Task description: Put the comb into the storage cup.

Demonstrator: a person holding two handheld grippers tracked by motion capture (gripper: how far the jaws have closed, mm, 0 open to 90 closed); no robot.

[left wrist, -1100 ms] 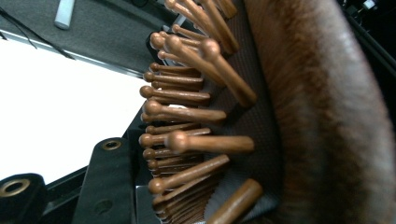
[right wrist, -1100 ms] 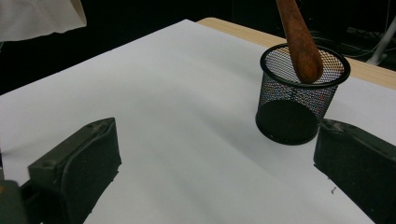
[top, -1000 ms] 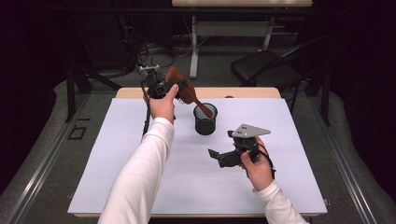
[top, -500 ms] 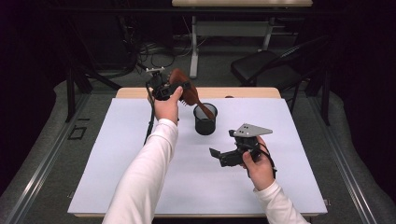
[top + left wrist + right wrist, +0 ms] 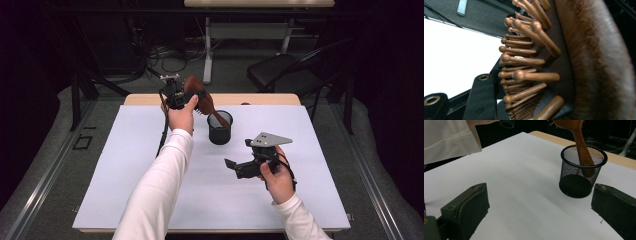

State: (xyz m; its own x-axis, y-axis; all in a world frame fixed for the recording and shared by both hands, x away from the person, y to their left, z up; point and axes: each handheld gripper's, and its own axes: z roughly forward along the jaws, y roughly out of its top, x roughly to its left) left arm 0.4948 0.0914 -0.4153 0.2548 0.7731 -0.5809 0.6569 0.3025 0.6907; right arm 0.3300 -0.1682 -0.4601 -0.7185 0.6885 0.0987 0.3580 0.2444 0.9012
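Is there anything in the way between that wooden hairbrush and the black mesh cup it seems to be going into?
Nothing visible blocks it. The hairbrush, held by the left gripper, already has its handle tip inside the open top of the mesh cup. The right gripper sits open, apart from the cup, on the white sheet.

Hairbrush (image 5: pixel 596 62): brown wood body, grain visible, low satin sheen. Pins (image 5: pixel 534 76) wooden, round-tipped, smooth; set in a dark woven-looking cushion pad (image 5: pixel 560 65), matt. Handle (image 5: pixel 582 145) smooth polished wood.

Cup (image 5: pixel 581 172): black wire mesh, metal by the look, with a solid smooth rim, slightly glossy.

Surface (image 5: pixel 150 170): white, matt, paper-like sheet; light wood edge showing at the far side (image 5: pixel 260 99).

Right gripper (image 5: pixel 539 207): fingers (image 5: pixel 467 207) black, matt, faintly rough, plastic or rubber, cannot tell which. Grey plate (image 5: pixel 270 139) on top, flat, dull.

Left gripper (image 5: pixel 176 96): finger (image 5: pixel 480 100) black matt, with a brass-coloured metal insert.

Sleeve (image 5: pixel 447 138): white cloth, soft, creased, stitched hem.
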